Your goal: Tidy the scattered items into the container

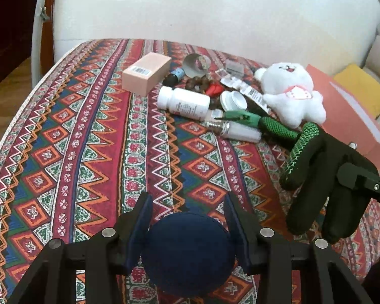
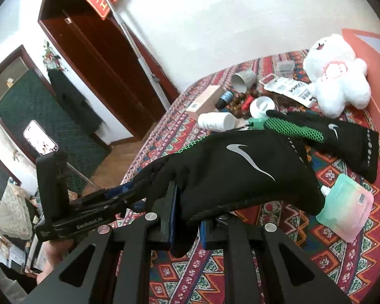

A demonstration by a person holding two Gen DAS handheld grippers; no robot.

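My left claw (image 1: 188, 238) pinches a dark blue ball (image 1: 188, 255) between its two fingers, up over the bright cloth (image 1: 76, 152). My right claw (image 2: 187, 224) is squeezed tight on a black glove (image 2: 230, 174), which hangs off the cloth. The other glove (image 2: 337, 139) lies by the white bear (image 2: 337, 76). The pink box (image 1: 352, 116) sits at the table's far side.
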